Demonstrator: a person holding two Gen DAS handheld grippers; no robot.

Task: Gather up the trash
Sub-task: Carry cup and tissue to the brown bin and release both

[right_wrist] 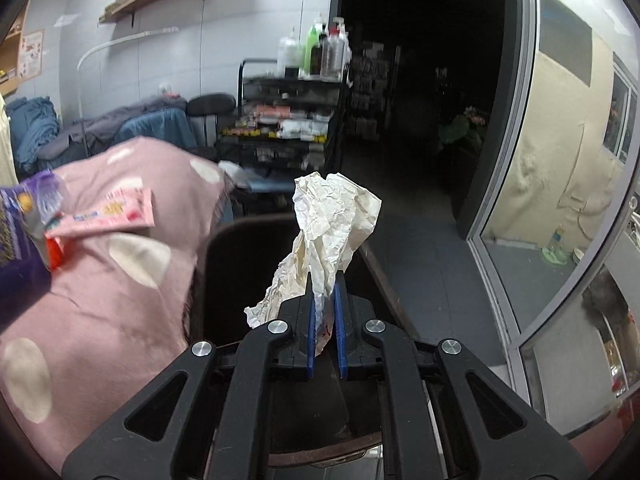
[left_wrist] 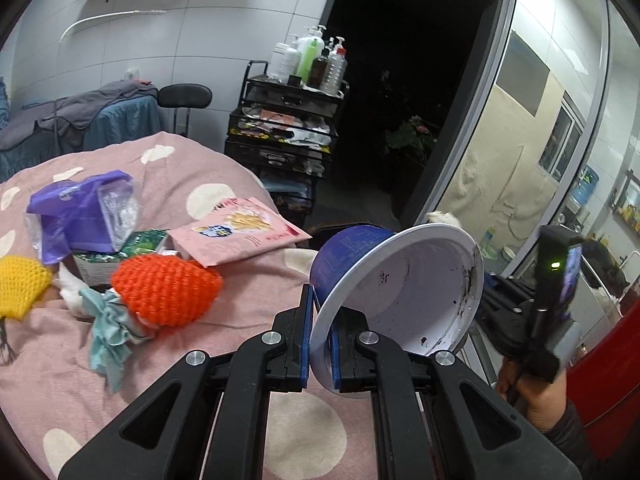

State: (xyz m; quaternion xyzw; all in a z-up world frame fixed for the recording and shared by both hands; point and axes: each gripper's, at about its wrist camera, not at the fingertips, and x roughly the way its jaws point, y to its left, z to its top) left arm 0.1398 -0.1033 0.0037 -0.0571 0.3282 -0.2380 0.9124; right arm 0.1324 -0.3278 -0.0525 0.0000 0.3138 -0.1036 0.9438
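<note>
Left tongs (left_wrist: pixel 320 320) pinch the rim of a blue cup (left_wrist: pixel 396 292) past the pink blanket's (left_wrist: pixel 224 312) edge. Right tongs (right_wrist: pixel 325 312) squeeze crumpled paper (right_wrist: pixel 332 224) beside that blanket, over a dark bin (right_wrist: pixel 248 264) only this view shows.

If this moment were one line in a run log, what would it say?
left gripper: shut on blue cup rim | right gripper: shut on crumpled paper | pink snack packet: on bed
</note>
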